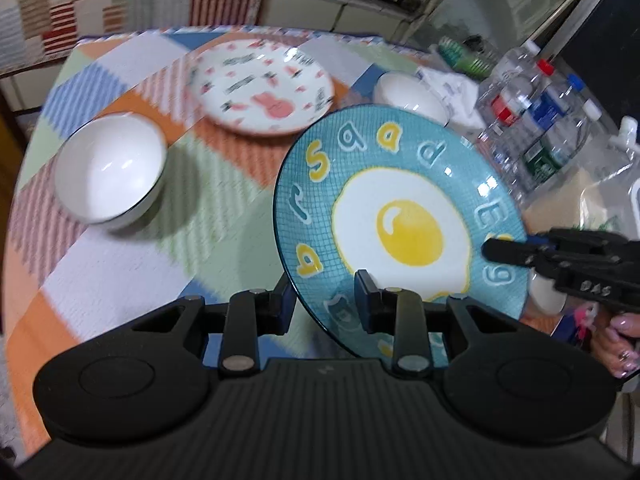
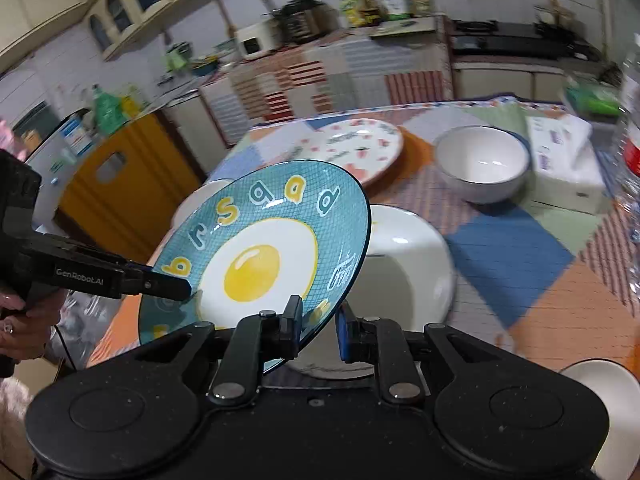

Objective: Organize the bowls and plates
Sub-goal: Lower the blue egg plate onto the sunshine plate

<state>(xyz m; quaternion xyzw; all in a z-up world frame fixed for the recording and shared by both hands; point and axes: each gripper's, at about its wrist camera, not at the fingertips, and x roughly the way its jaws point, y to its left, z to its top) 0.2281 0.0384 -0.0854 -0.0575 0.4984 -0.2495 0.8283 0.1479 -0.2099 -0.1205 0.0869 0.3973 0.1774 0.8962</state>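
A teal plate with a fried-egg picture [image 1: 400, 216] is held tilted above the table by both grippers. My left gripper [image 1: 324, 300] is shut on its near rim. My right gripper [image 2: 318, 326] is shut on the opposite rim of the teal plate [image 2: 256, 256]. The right gripper also shows in the left wrist view [image 1: 496, 250], and the left gripper in the right wrist view [image 2: 176, 288]. A white plate with pink rabbits [image 1: 262, 86] lies at the table's far side. A white bowl [image 1: 110, 170] stands at the left, another white bowl [image 2: 482, 164] at the right.
A plain white plate [image 2: 404, 276] lies under the teal plate, and a white bowl rim [image 2: 604, 392] shows at the right edge. A tissue pack [image 2: 564, 156] and several plastic bottles [image 1: 532, 120] stand on the table's right side. The checked tablecloth [image 1: 132, 264] covers the table.
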